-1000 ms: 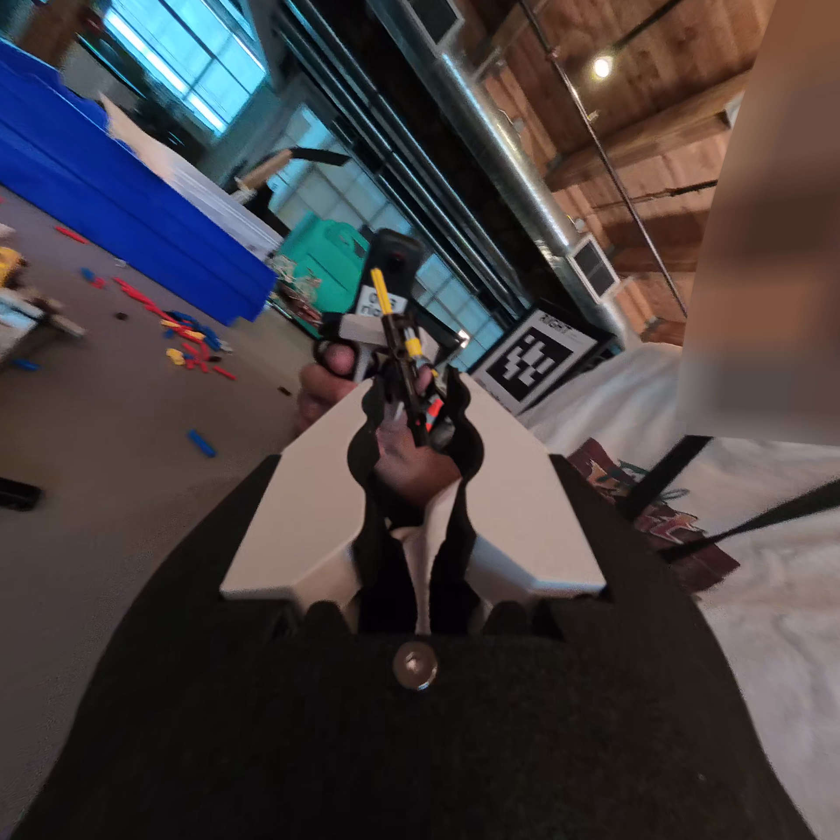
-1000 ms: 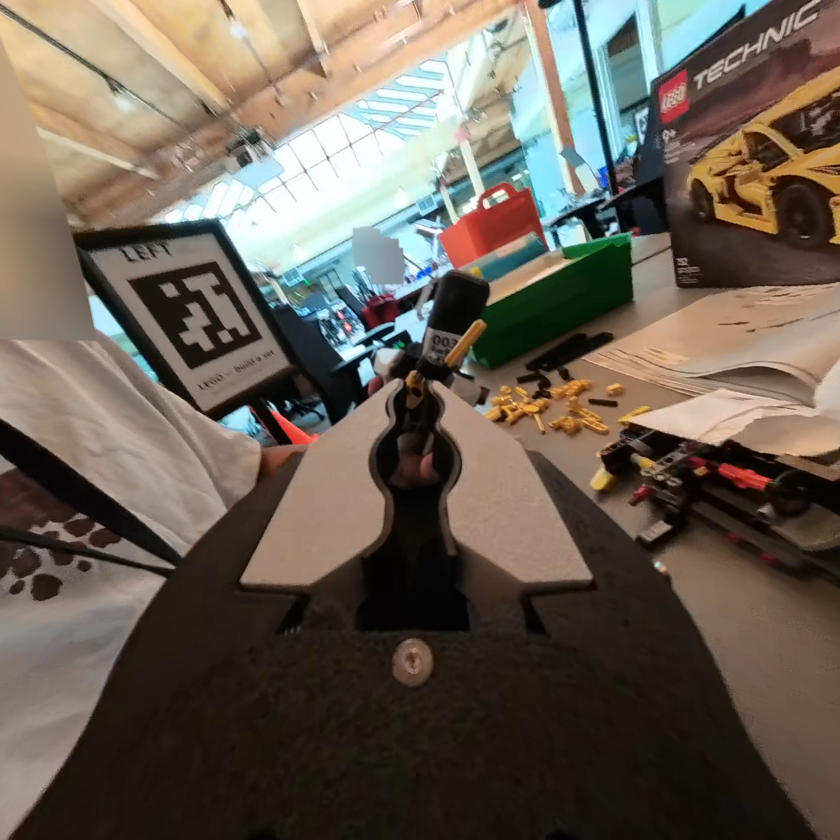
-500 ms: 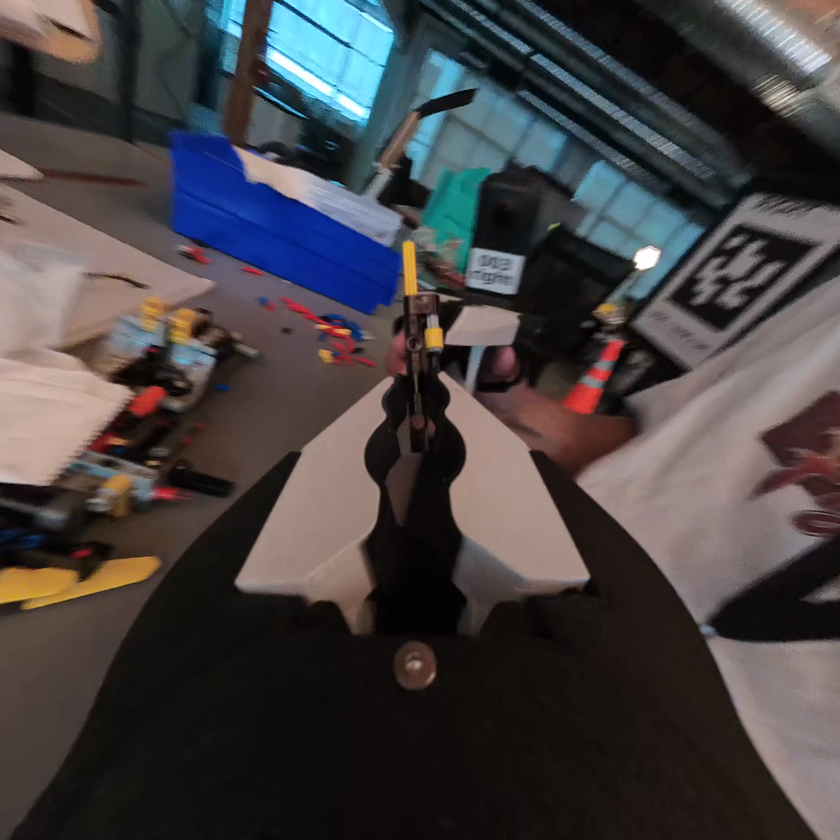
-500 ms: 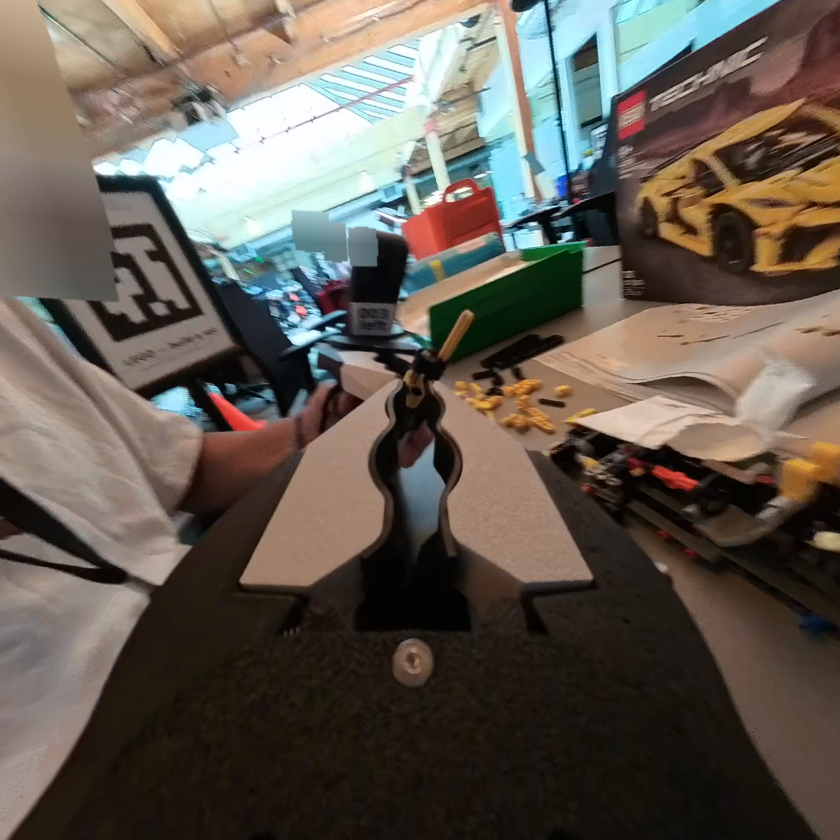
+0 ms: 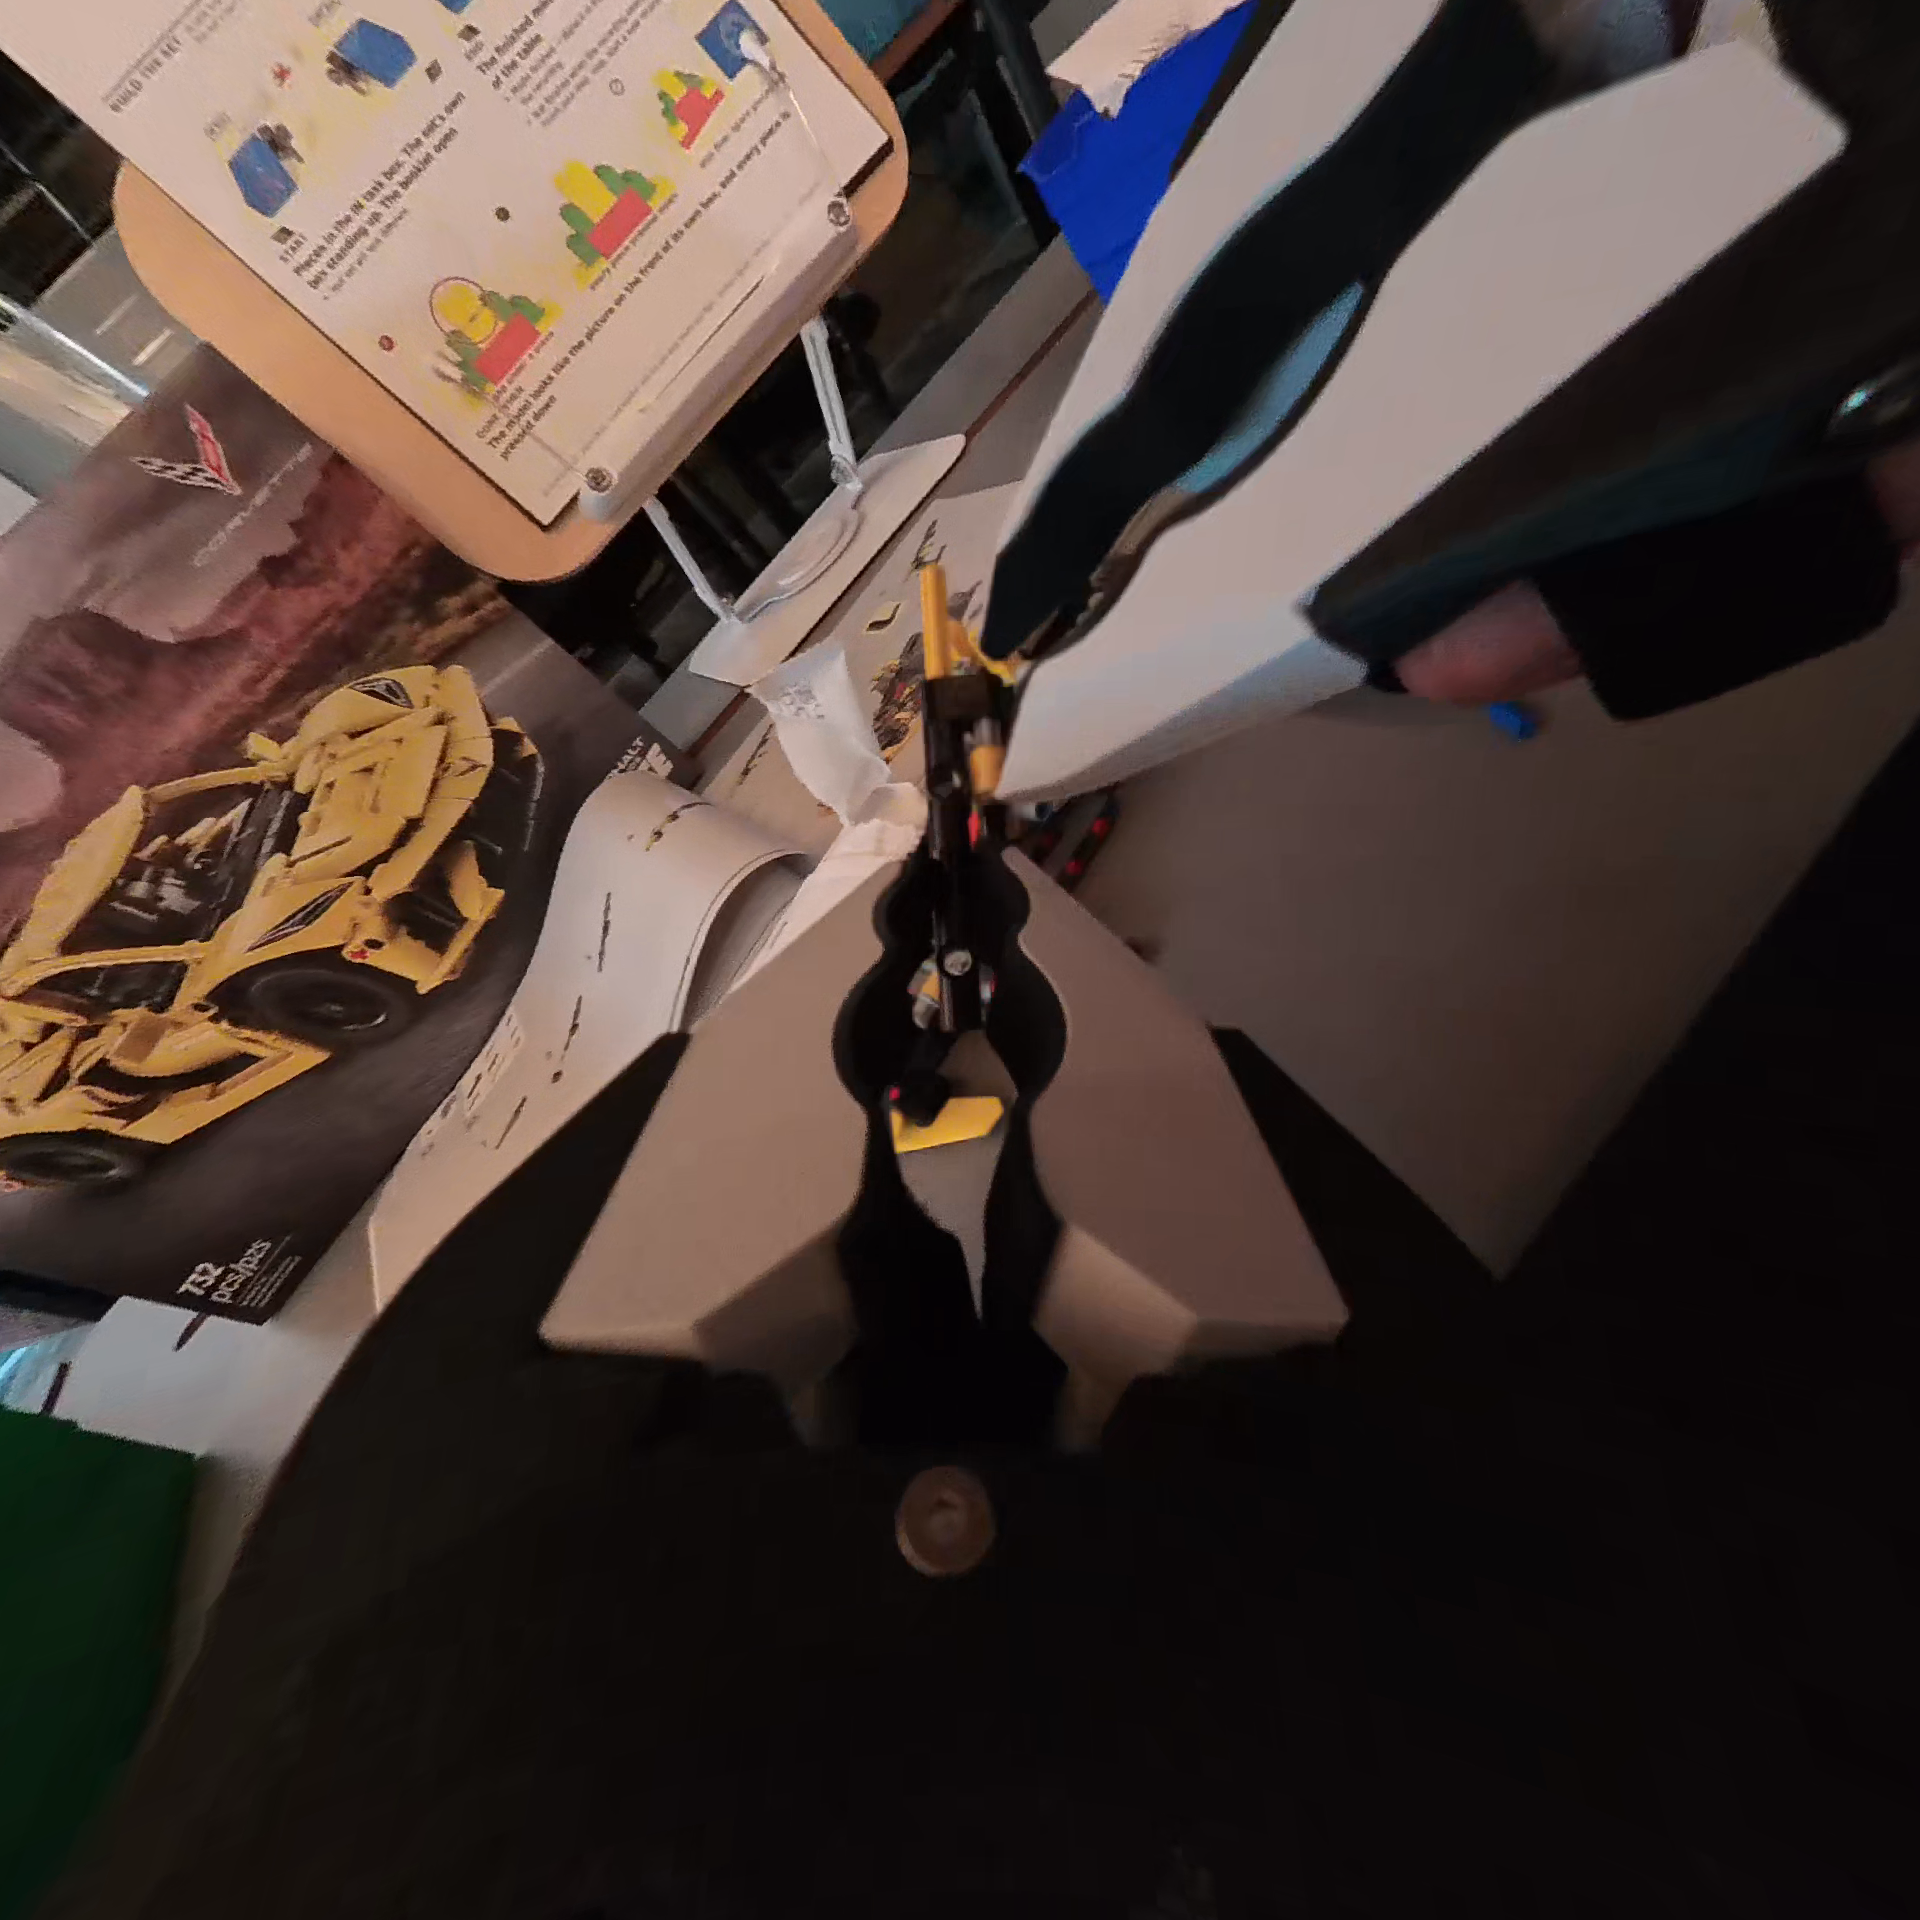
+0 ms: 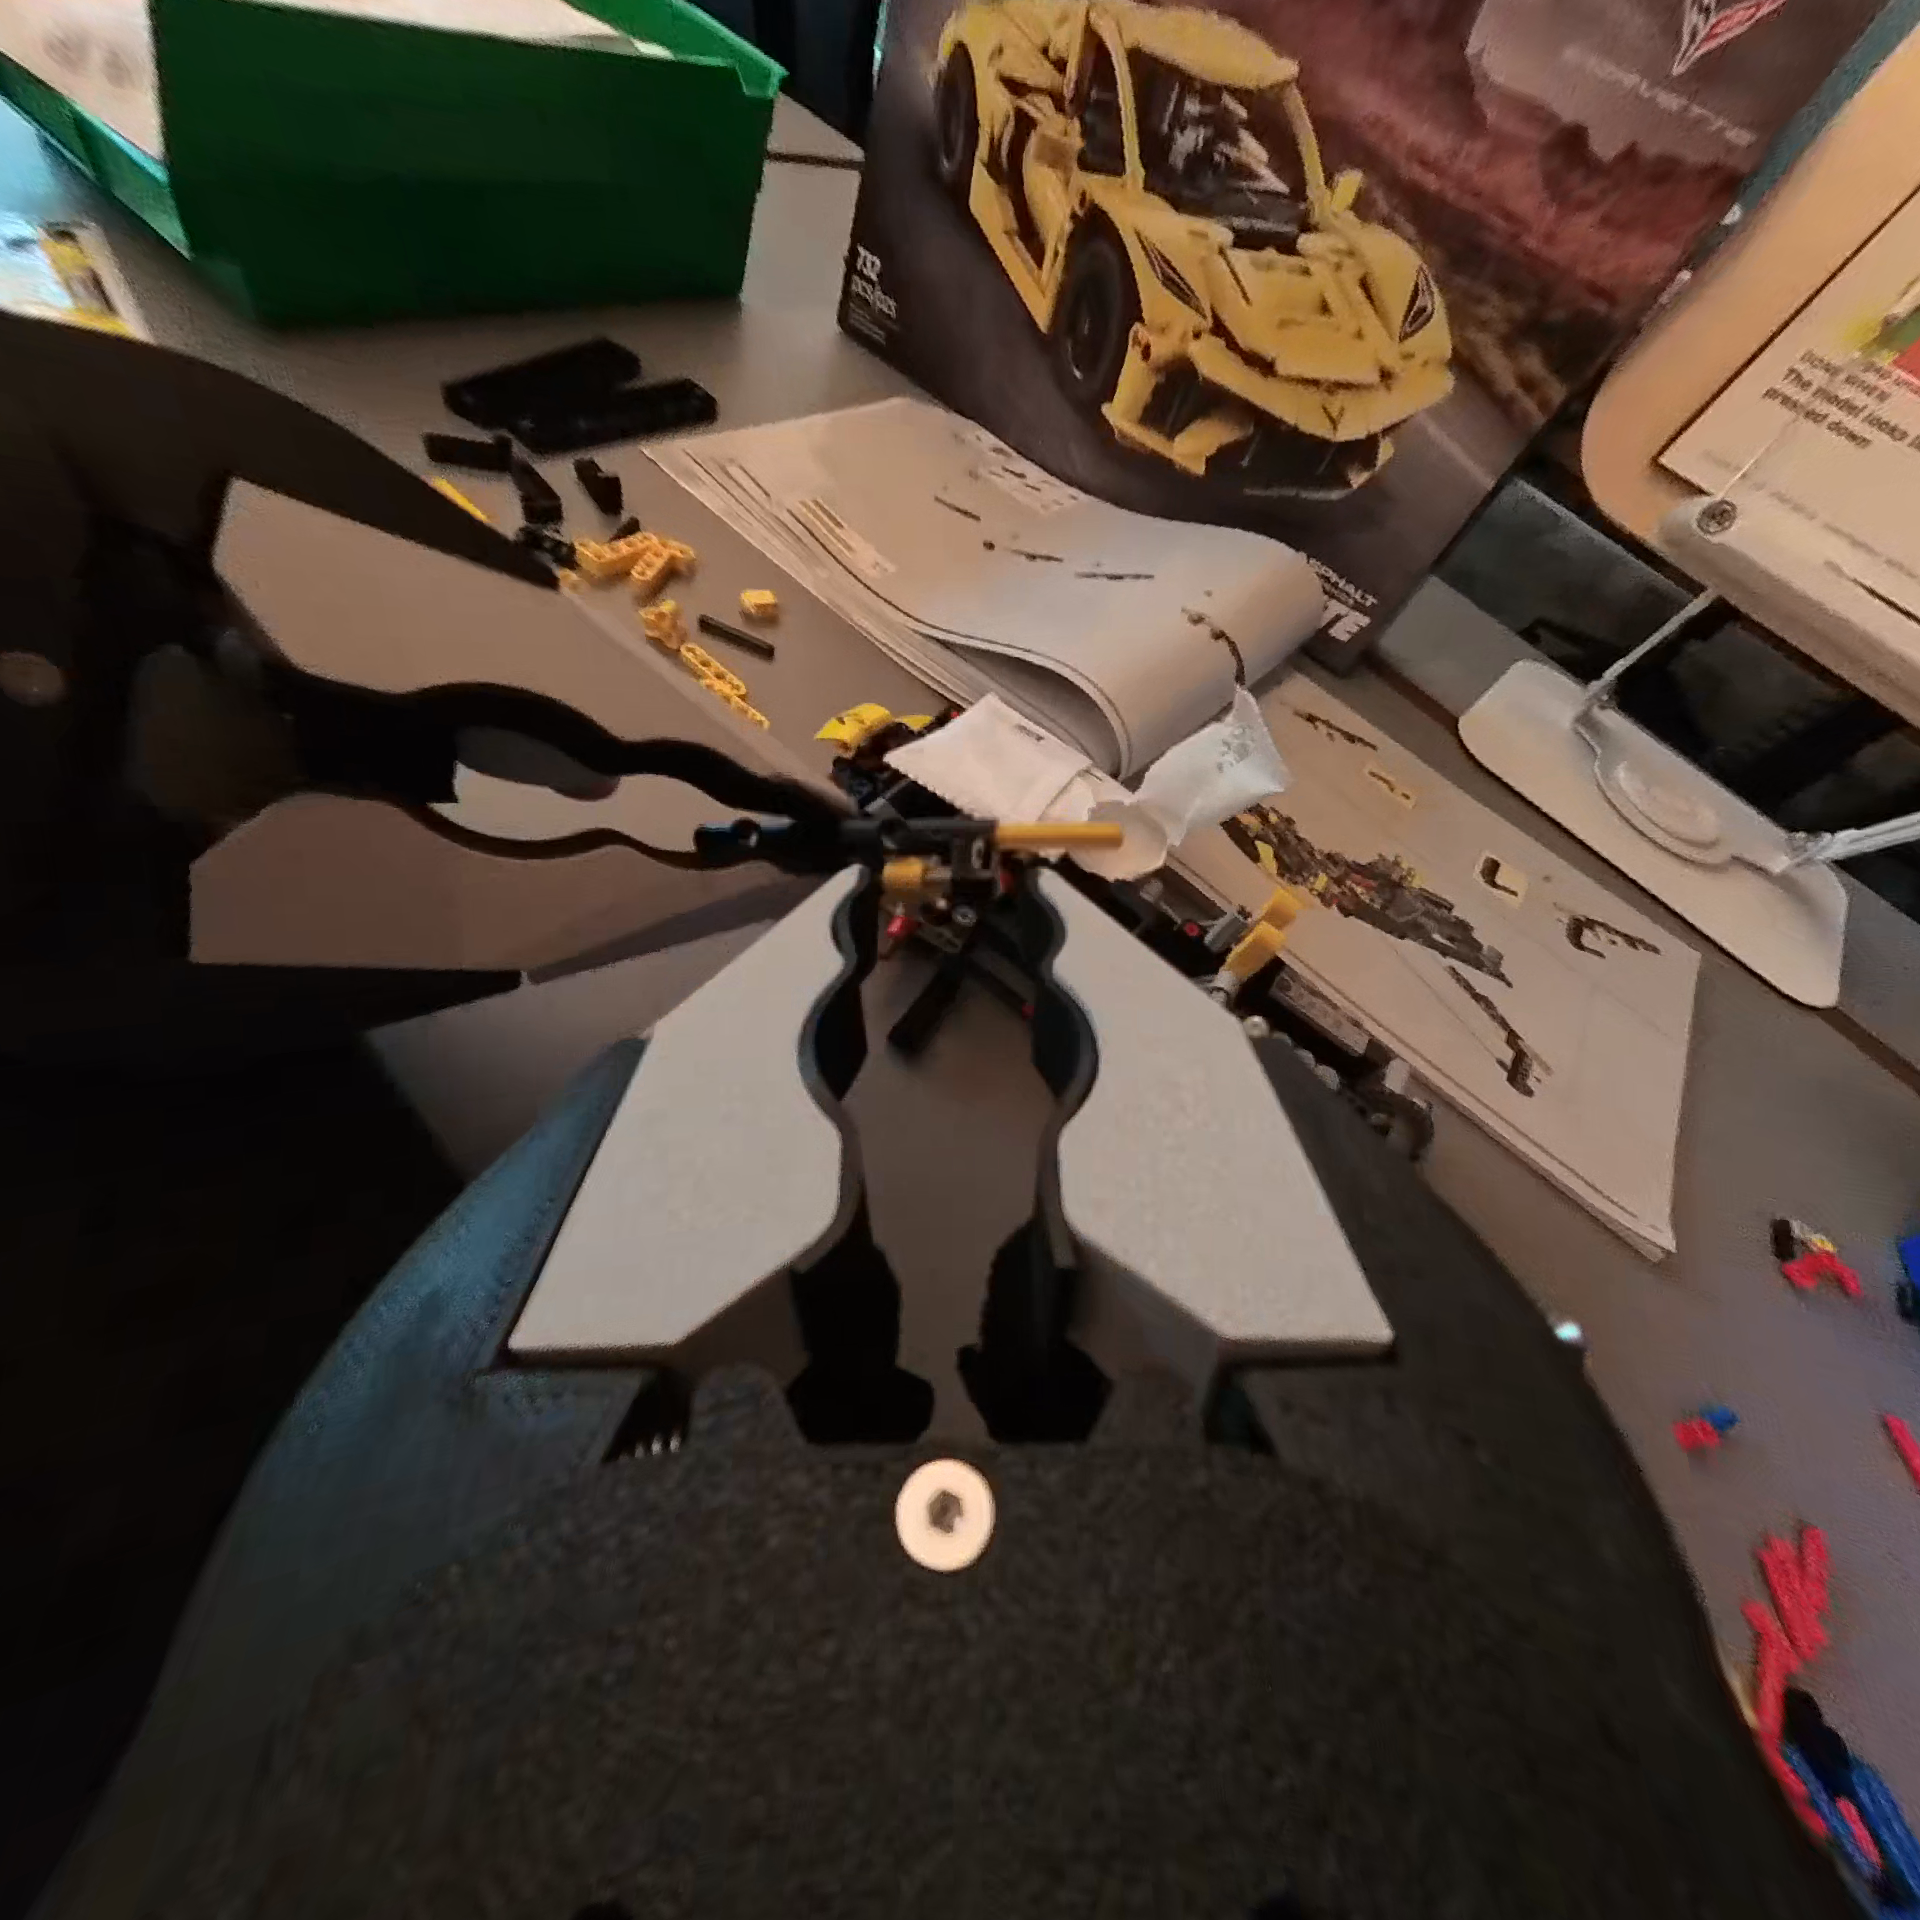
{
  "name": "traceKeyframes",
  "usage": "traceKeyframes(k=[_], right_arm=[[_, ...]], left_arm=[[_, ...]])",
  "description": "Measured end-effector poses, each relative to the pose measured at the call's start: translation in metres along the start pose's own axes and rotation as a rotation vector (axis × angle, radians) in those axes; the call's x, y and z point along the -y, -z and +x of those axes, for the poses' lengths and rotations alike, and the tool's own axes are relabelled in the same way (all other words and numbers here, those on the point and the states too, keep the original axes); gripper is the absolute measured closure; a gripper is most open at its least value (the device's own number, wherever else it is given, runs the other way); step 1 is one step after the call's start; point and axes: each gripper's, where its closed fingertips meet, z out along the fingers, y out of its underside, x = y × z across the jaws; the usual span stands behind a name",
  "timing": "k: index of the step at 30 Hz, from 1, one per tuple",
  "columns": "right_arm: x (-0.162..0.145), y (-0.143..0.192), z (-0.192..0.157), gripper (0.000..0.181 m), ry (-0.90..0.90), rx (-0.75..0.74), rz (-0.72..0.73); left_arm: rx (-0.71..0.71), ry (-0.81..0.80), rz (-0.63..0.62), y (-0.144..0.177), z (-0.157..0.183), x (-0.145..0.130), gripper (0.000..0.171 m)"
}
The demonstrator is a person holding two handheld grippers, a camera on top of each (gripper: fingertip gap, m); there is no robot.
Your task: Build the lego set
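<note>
The left gripper (image 5: 951,894) is closed tight on a small black-and-yellow sub-assembly (image 5: 951,831), whose yellow axle (image 5: 933,613) sticks out beyond the tips; the right gripper (image 6: 951,914) stands with a narrow gap between its fingers, its tips brought up to the same sub-assembly (image 6: 935,852), though whether the piece is actually pinched by them cannot be told; both tools meet over the table (image 6: 1558,1507), above the partly built chassis (image 6: 1247,956), which is largely covered by a white paper bag (image 6: 997,769). By the look of things the build is judged to be at an early-to-middle stage: a chassis is begun and one small mechanism is assembled, but no yellow bodywork like that on the box (image 6: 1195,229) is seen fitted; loose yellow pieces (image 6: 665,592), black beams (image 6: 582,395) and red and blue parts (image 6: 1787,1621) are left unused, and the instruction booklet (image 6: 1039,582) lies open. The chassis is hidden for the most part by bag and fingers; the sub-assembly's far end is lost between the left fingers; the green tray (image 6: 468,156) and the instruction card on a stand (image 5: 468,208) are cut off at the edges; the near parts are blurred.
</note>
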Motion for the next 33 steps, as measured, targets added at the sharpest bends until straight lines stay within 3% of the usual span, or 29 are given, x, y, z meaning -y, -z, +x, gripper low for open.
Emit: traceKeyframes(k=[9, 33], right_arm=[[-0.006, -0.004, 0.0, 0.159, 0.058, -0.024, -0.039], [-0.018, -0.005, -0.001, 0.16, 0.011, 0.035, -0.11]], left_arm=[[-0.028, 0.009, 0.005, -0.001, 0.007, 0.003, 0.168], [0.055, -0.202, -0.031, -0.001, 0.012, 0.0, 0.168]])
